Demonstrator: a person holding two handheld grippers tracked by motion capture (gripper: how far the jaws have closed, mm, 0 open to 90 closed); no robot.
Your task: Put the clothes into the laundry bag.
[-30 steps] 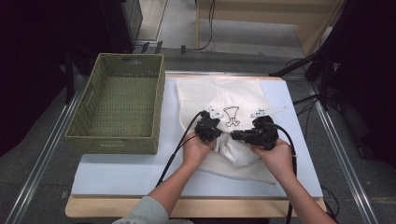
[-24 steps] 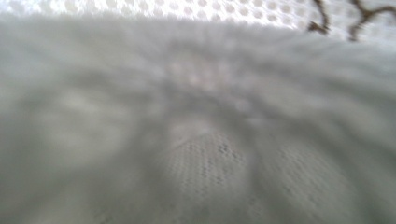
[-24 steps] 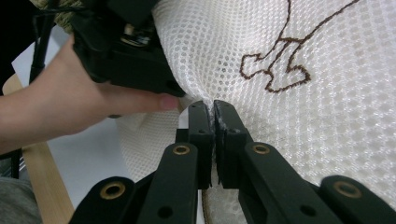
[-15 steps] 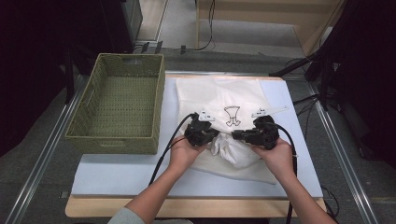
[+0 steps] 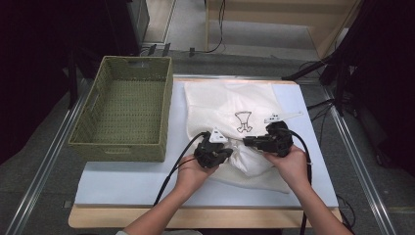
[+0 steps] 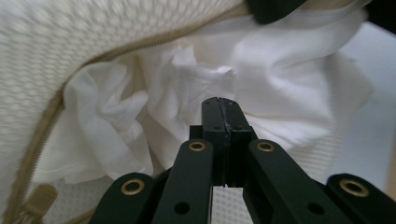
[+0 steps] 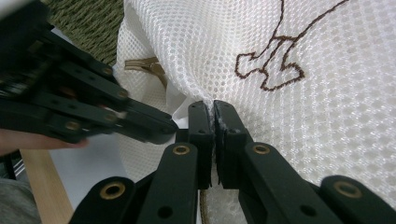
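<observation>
A white mesh bag with a brown stitched figure lies on the pale mat. Its beige zipper is undone, and crumpled white cloth shows inside the mouth. My right gripper is shut on the upper mesh edge of that mouth and holds it up. In the high view it points left. My left gripper has its jaws shut with nothing between them, just in front of the white cloth. From above it sits at the bag's near left corner, facing the right gripper.
A green woven basket stands on the left of the table, its inside bare. The pale mat has free room in front of the basket. Wooden table edge runs along the near side. Black cables trail from both grippers toward the person.
My left gripper has drawn back from the bag's mouth, toward the person and slightly left. The right gripper has kept still with the mesh edge.
</observation>
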